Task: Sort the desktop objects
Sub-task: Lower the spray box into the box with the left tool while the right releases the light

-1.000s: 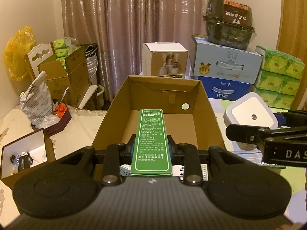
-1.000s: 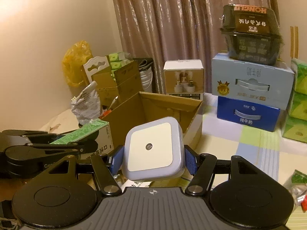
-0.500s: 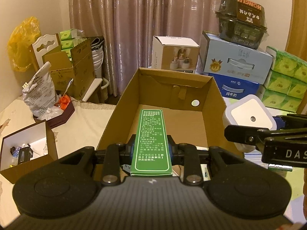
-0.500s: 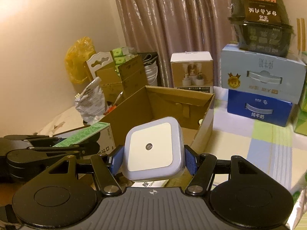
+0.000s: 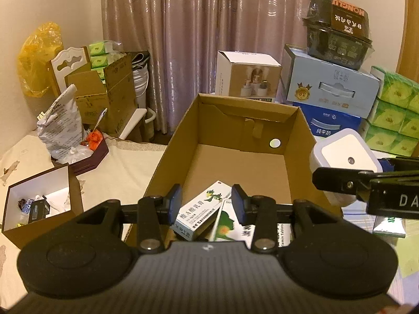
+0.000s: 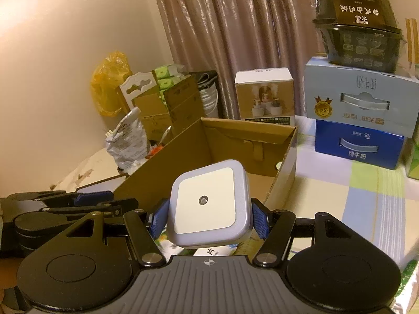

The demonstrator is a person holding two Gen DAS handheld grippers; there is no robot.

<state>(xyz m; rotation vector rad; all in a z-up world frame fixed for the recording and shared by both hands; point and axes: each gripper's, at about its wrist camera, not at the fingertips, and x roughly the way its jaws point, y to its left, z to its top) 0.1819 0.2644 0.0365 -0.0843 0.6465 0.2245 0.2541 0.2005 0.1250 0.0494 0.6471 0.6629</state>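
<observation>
Jaws of the left gripper (image 5: 207,204) are opening with nothing clamped between them, above medicine boxes (image 5: 201,213) lying at the near end of the open cardboard box (image 5: 301,128). Further right, the right gripper (image 6: 209,218) stays out of it, pads clamped on a square white night light (image 6: 208,202).

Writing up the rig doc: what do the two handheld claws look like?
Both match: the left claw and right claw are matte black plastic with blue pads, linkage arms on silver pivot bolts, round side discs and a ribbed grey centre plate bearing a small crosshair mark. White "DA" lettering shows on the right one's side.
</observation>
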